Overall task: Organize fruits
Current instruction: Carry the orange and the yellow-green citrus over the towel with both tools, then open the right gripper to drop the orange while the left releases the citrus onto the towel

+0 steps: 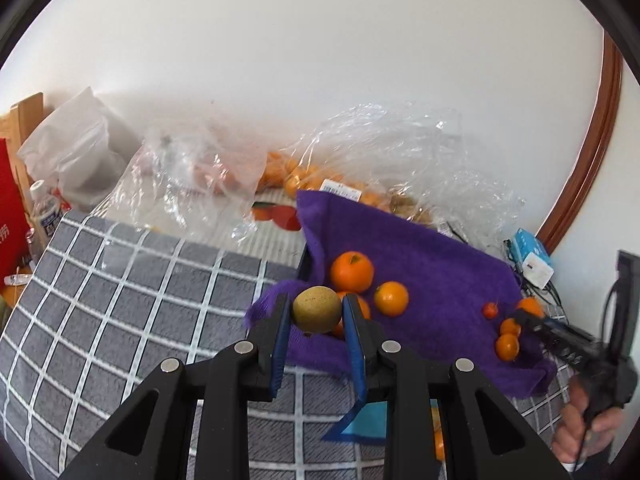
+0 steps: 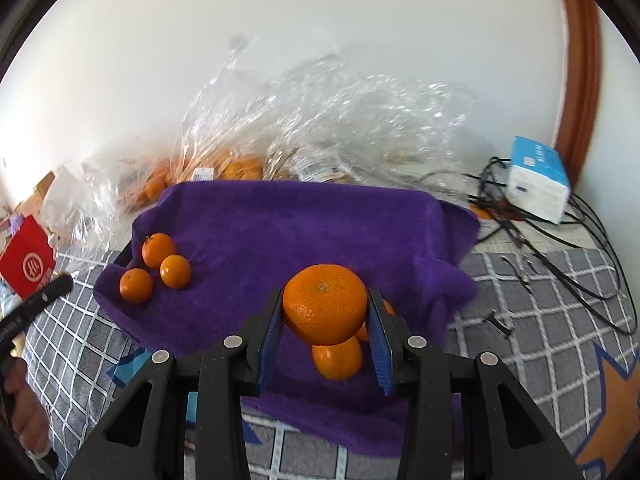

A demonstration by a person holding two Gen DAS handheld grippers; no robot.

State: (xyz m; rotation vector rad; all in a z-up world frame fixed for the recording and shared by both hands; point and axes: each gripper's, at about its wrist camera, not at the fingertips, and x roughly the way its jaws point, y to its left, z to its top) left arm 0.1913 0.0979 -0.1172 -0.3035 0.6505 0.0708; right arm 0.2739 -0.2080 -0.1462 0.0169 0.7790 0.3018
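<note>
The left tool [image 1: 316,312] is closed on a round brownish-green fruit [image 1: 317,309], held clear above the near left corner of the purple fleece towel [image 1: 420,264]. The right tool [image 2: 325,316] grips a large round orange [image 2: 325,303] between its blue pads, above the towel's near edge, where smaller oranges [image 2: 337,356] lie just below. Three more small oranges [image 2: 158,268] sit together at the towel's left side. It seems that each fruit is being carried to its own group. To do it well, keep both grips steady, lower each fruit until it touches the cloth, and release gently, because round fruits roll easily toward the grey checked cloth [image 1: 120,280].
</note>
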